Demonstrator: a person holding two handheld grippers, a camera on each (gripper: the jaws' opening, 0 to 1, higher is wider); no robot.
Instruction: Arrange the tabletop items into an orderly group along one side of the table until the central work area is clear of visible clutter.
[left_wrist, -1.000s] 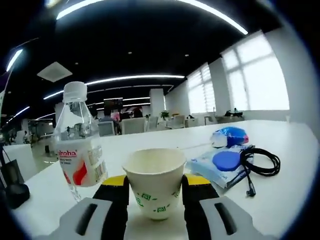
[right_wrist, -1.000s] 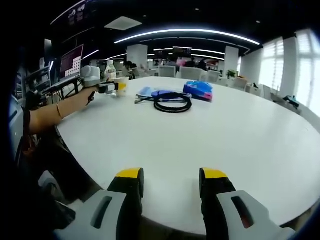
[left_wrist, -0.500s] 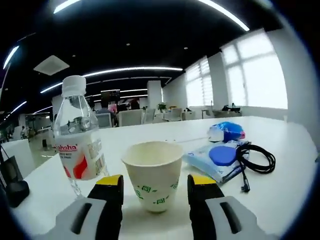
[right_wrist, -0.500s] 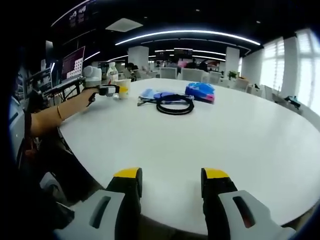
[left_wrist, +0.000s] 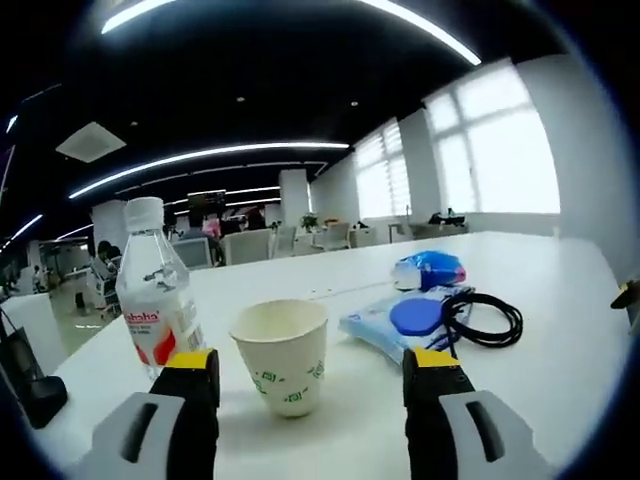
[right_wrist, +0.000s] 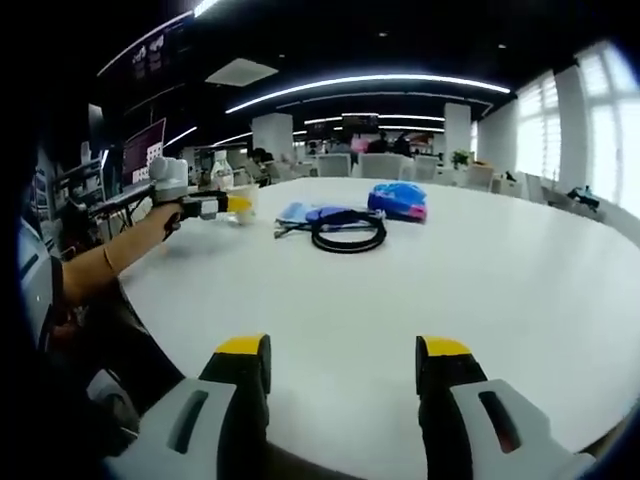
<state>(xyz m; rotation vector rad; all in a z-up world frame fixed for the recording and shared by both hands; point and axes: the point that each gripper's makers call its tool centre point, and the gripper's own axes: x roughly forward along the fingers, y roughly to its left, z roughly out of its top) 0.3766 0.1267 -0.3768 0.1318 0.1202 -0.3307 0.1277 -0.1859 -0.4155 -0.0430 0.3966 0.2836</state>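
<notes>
A paper cup (left_wrist: 280, 355) stands upright on the white table (left_wrist: 560, 380), just ahead of my left gripper (left_wrist: 312, 368), whose jaws are open and apart from it on both sides. A clear water bottle (left_wrist: 155, 290) with a red label stands to the cup's left. To the right lie a blue packet (left_wrist: 385, 330) with a round blue disc (left_wrist: 415, 317) on it, a coiled black cable (left_wrist: 487, 322) and a blue bag (left_wrist: 428, 270). My right gripper (right_wrist: 343, 352) is open over bare table near the front edge, far from the cup (right_wrist: 243, 203), cable (right_wrist: 347, 232) and bag (right_wrist: 397, 200).
In the right gripper view a person's forearm (right_wrist: 110, 255) reaches in from the left, holding the left gripper (right_wrist: 200, 206) by the cup. A black object (left_wrist: 35, 390) sits at the table's left edge. Office chairs and desks stand beyond the table.
My left gripper's jaws have spread apart and drawn back from the paper cup, which now stands free on the table. The right gripper has barely shifted.
</notes>
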